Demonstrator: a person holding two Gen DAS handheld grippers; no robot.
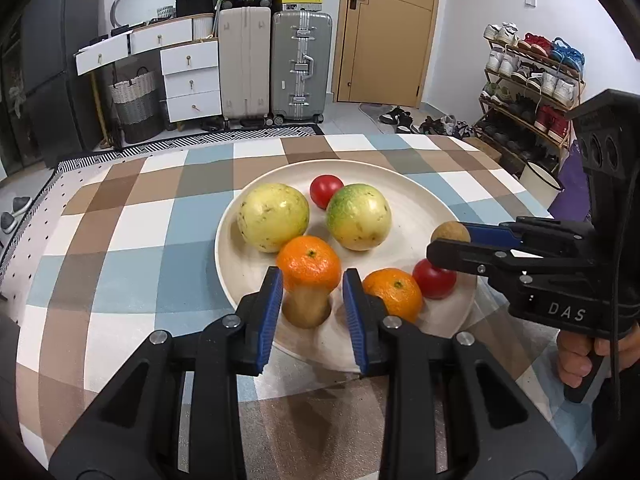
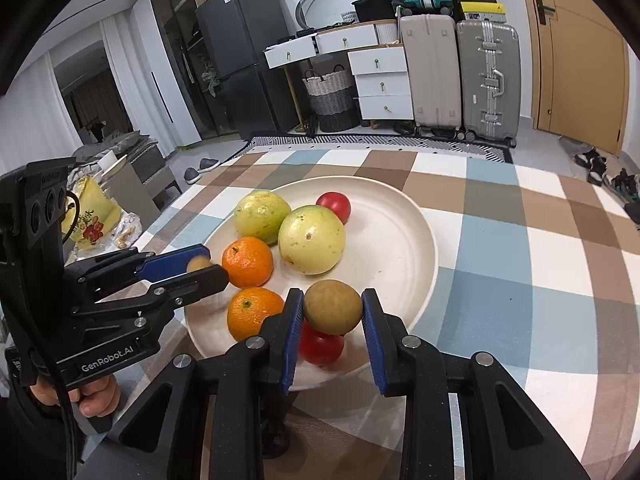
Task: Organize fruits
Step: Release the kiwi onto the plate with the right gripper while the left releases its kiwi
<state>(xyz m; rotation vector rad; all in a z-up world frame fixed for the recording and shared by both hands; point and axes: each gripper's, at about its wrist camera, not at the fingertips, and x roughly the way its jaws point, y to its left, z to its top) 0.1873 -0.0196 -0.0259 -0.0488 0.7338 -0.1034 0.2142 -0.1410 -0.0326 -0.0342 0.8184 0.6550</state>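
Observation:
A cream plate (image 1: 224, 240) (image 2: 424, 240) on the checked tablecloth holds two yellow-green round fruits (image 1: 273, 217) (image 1: 359, 216), two oranges (image 1: 310, 262) (image 1: 394, 294) and two red tomatoes (image 1: 326, 190) (image 1: 435, 280). My left gripper (image 1: 311, 300) (image 2: 212, 264) hangs over the plate's near edge, shut on a small brown fruit (image 1: 306, 310) (image 2: 199, 264). My right gripper (image 2: 332, 300) (image 1: 448, 240) is over the plate's right side, shut on a second small brown fruit (image 2: 333, 306) (image 1: 450, 233), just above a tomato (image 2: 322, 346).
The table (image 1: 120, 240) with its checked cloth spreads around the plate. Behind it stand suitcases (image 1: 276, 64), white drawers (image 1: 192, 80), a woven basket (image 1: 134, 104), a door (image 1: 384, 32) and a shoe rack (image 1: 532, 80). A hand (image 1: 580, 356) grips the right tool's handle.

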